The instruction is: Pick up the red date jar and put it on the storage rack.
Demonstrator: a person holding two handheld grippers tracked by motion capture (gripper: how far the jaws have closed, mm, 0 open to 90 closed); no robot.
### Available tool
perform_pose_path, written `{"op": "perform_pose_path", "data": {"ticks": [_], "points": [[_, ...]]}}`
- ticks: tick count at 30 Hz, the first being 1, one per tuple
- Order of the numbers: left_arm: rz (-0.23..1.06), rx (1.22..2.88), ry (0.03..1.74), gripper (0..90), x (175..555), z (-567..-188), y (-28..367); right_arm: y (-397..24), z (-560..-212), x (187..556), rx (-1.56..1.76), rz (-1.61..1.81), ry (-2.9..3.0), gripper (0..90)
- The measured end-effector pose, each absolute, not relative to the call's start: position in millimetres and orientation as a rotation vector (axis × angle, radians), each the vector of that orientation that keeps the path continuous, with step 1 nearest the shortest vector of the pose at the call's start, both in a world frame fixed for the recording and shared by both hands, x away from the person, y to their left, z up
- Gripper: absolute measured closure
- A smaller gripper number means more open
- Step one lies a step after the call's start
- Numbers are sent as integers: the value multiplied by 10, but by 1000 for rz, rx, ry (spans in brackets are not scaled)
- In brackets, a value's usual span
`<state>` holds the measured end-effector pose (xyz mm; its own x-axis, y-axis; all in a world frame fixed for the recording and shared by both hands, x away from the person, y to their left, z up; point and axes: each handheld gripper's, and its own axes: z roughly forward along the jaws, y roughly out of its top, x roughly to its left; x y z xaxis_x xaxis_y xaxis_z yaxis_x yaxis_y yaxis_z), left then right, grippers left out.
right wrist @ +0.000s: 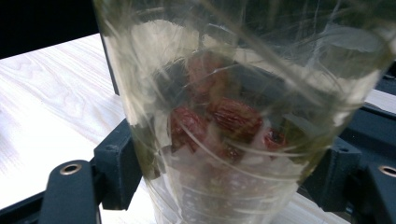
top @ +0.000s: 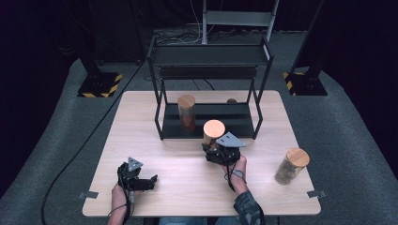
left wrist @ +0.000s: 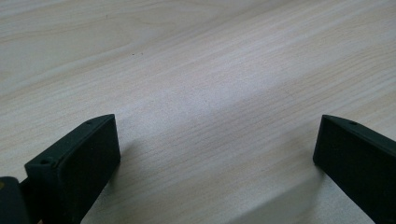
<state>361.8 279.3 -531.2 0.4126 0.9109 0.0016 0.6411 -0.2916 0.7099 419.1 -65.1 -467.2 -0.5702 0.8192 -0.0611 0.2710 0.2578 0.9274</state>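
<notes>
- The right hand-held gripper is closed on a glass jar with a round wooden lid; in the right gripper view its two black jaws press on both sides of the jar, and reddish dried fruits lie inside the glass.
- The jar stands upright in this grip, just in front of the lower shelf of the black metal rack, which is directly beyond the hand-held gripper.
- On that lower shelf, ahead and a little to the left of the gripping hand, a second jar already stands, so I judge the step in hand is to bring the held jar onto the shelf beside it.
- To do it well, keep the jar vertical, lift it over the front edge of the shelf, pass under the upper tier, and leave a gap to the second jar before releasing.
- A third jar waits on the counter, well to the right of the gripping hand.
- The left hand-held gripper rests far to the left, low over the counter, jaws wide apart and empty.
</notes>
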Motion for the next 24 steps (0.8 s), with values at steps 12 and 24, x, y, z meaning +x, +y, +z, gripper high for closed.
{"op": "perform_pose_path", "data": {"ticks": [12, 24], "points": [[548, 2037, 1313, 0, 3620, -5311, 2793, -629, -4676, 4265, 986, 1287, 1983, 244], [548, 2037, 1312, 0, 3620, -5311, 2793, -633, -4699, 4355, 1002, 1272, 1978, 244]]}}
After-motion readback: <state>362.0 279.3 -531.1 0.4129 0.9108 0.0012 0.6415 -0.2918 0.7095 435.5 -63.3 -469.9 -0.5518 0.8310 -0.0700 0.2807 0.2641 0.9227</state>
